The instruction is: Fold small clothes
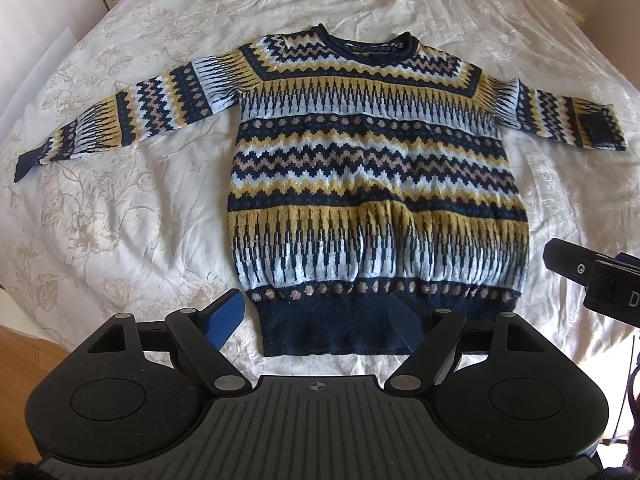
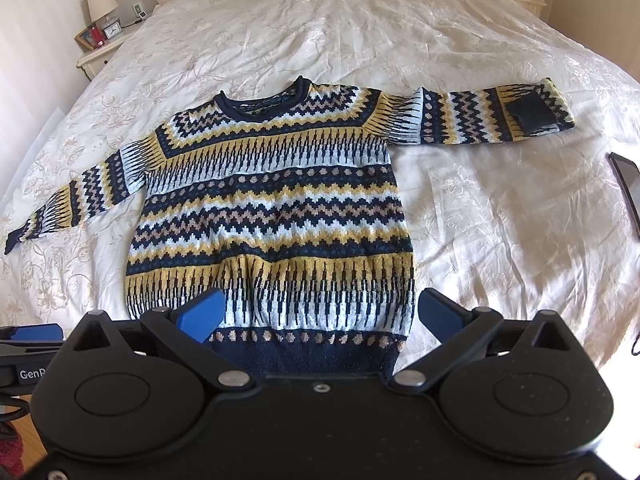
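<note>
sweater [image 1: 372, 168] | navy, yellow, pale-blue zigzag knit | flat, front up, unfolded, both sleeves spread sideways, one cuff turned back | on bedspread [image 1: 132, 208], hem at its near edge

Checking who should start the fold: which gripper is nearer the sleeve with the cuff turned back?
Right. The right gripper hangs over the sweater's hem, on the side of that sleeve; the left gripper hangs over the hem's opposite end.
</note>
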`<state>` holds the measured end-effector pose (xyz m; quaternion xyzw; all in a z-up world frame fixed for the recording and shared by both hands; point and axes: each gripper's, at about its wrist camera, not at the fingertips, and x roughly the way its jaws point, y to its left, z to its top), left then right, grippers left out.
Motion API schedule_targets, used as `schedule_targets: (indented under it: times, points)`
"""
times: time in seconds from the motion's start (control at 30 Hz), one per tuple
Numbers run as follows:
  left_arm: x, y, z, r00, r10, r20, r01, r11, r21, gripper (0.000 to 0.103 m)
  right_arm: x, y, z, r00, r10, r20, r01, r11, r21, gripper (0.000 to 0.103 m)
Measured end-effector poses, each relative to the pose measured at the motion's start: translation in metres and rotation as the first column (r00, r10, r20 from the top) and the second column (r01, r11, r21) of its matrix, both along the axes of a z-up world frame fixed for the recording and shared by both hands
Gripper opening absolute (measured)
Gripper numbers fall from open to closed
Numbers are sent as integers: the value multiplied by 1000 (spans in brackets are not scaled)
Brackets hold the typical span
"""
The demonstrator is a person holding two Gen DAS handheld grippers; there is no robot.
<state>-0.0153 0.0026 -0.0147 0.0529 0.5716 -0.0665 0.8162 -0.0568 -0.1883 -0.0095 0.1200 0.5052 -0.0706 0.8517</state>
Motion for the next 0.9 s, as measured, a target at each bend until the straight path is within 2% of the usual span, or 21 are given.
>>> schedule_targets:
  times: [0.9]
  points:
    - [9, 11, -5, 999, -10, -31, 10, 1000, -6, 78, 8, 9, -5, 1000, 1, -16, -1, 1000, 12, 102]
